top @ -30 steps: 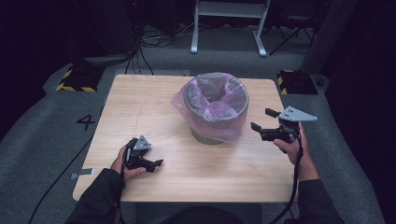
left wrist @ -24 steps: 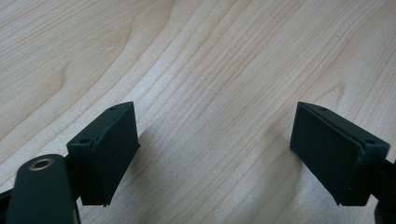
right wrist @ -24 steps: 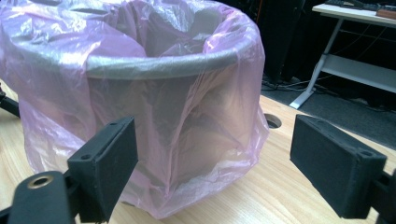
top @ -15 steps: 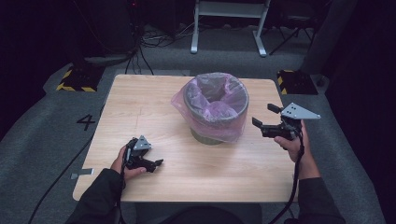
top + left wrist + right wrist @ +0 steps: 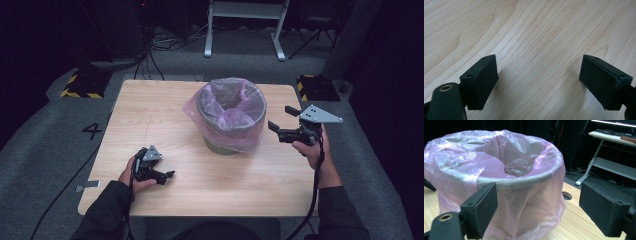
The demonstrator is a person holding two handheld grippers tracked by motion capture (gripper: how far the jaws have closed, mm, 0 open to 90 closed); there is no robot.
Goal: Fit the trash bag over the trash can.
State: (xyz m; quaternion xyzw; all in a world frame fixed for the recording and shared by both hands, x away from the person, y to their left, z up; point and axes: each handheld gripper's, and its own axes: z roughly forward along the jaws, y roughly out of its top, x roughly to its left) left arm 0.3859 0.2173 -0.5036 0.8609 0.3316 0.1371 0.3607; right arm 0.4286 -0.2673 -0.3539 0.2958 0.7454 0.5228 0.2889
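The right gripper (image 5: 284, 118), fingers spread and empty, points at the pink bin liner (image 5: 499, 170) just ahead. Best approach: pinch only loose plastic below the bin (image 5: 220, 147) rim. The left gripper (image 5: 162, 176) rests, fingers spread, on the bench (image 5: 150, 110).

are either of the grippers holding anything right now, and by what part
Nothing is held. The left gripper has open jaws over bare table; the right gripper has open jaws near the pink bag, not gripping it.
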